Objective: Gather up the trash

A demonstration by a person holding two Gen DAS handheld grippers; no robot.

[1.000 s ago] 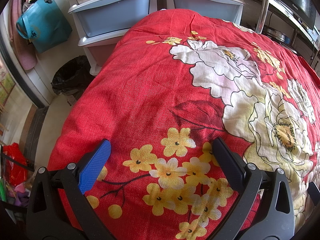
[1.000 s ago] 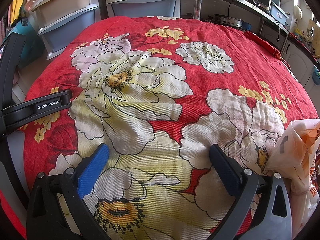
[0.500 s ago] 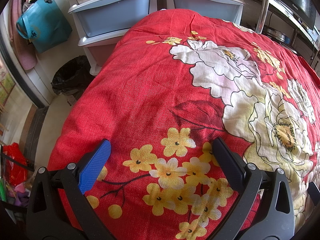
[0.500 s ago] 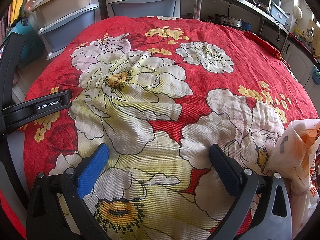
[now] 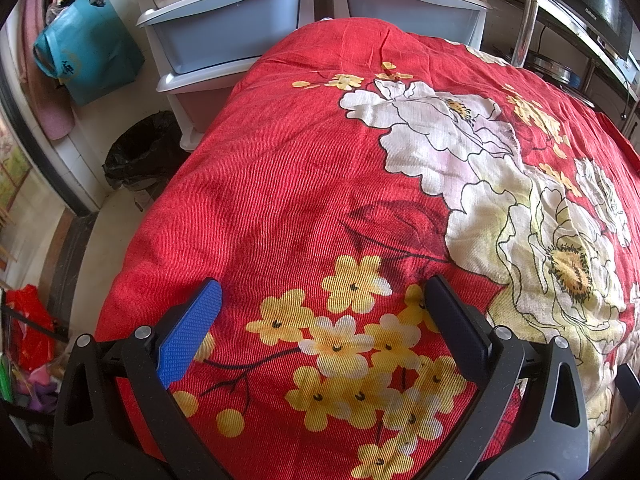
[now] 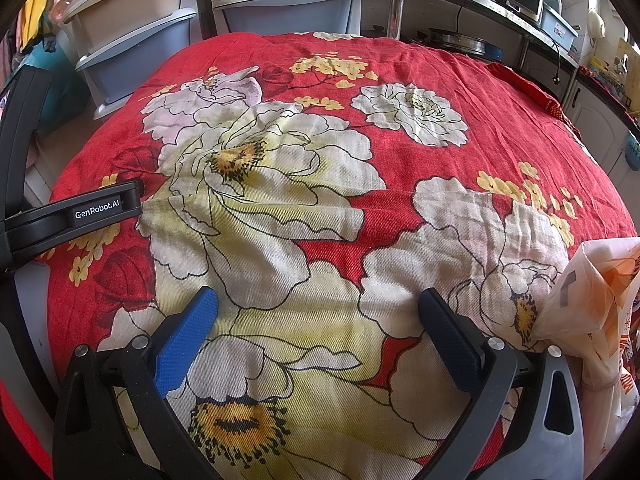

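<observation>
Progress: judged as barely started, nothing is gripped by either tool

Left wrist view, left to right: a red bag (image 5: 28, 320) is seen at the lower-left edge on the floor, a teal bag (image 5: 86, 56) hangs upper left, a black-lined bin (image 5: 144, 152) sits left of centre on the floor beside the drawers (image 5: 228, 40). The bin is taken as the likely drop point. No loose trash is seen on the red floral cloth (image 5: 300, 184) in this view. The left gripper (image 5: 320, 304) is held low over the cloth near its front edge, jaws spread wide, nothing between them

Right wrist view, left to right: the left gripper's body is seen at the left edge, over the cloth's left side. The cloth's middle is bare of trash. The only trash candidate, a crumpled orange-and-white plastic bag (image 6: 596, 300), lies at the lower-right edge, just beside the right finger. The right gripper (image 6: 316, 308) is aimed forward along the cloth, jaws wide apart, empty, the bag outside the gap

Left to do, as judged: the bag picked up and carried to the bin
</observation>
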